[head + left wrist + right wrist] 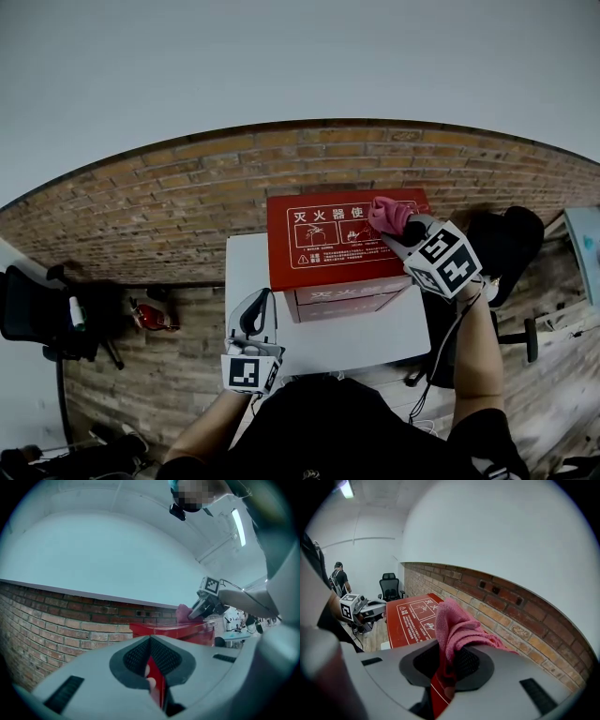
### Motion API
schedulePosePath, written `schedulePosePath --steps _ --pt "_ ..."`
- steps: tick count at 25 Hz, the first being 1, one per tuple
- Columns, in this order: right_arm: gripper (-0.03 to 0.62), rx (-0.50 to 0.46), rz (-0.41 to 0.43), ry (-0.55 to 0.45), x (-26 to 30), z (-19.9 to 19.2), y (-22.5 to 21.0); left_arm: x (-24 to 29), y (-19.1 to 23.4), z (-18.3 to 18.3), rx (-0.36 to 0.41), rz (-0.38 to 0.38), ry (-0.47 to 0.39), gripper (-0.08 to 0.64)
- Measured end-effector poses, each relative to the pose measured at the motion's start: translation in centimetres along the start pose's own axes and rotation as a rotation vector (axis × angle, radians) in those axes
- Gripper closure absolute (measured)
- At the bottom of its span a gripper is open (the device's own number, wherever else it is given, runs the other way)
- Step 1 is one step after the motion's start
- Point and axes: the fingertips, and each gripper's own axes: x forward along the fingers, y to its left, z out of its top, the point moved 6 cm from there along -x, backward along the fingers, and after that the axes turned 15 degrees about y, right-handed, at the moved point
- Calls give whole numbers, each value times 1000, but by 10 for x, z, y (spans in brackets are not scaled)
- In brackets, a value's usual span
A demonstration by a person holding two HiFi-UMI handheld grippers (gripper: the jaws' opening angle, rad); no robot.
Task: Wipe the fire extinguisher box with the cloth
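Right tongs (449, 660): clenching a bunched pink cloth (457, 623), whose folds are spilling up out of the pads.
Cloth position: sitting on the top of the fire extinguisher box (323, 239), near its far right corner (the one closest to the wall).
Box: lying red on the white worktop (356, 337), backing onto the brick wall (159, 211), with white lettering and diagrams facing up.
Left tongs (150, 641): pressing tip to tip and gripping nothing. They are hanging over the worktop just beside the box's near left corner, with a red sliver of the box showing below the tips.
Spacing: the two grippers are sitting well apart, at opposite corners of the box.
Background: a black office chair (390, 587) is standing along the brick wall, and a person (340, 581) is standing far across the room.
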Motion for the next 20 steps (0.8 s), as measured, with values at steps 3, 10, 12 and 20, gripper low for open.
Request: schedulePosePath --steps 3,10,12,20 --pt "518 11 -5 2 -2 -4 -4 0 0 0 9 4 -16 526" --pt "518 31 -9 0 -5 -11 -10 1 1 -1 15 5 -58 526" --pt "518 35 -11 -1 -6 -13 -12 1 1 -1 18 5 -61 526" --pt "518 73 -25 1 -9 -27 -25 1 0 -2 30 7 -72 526"
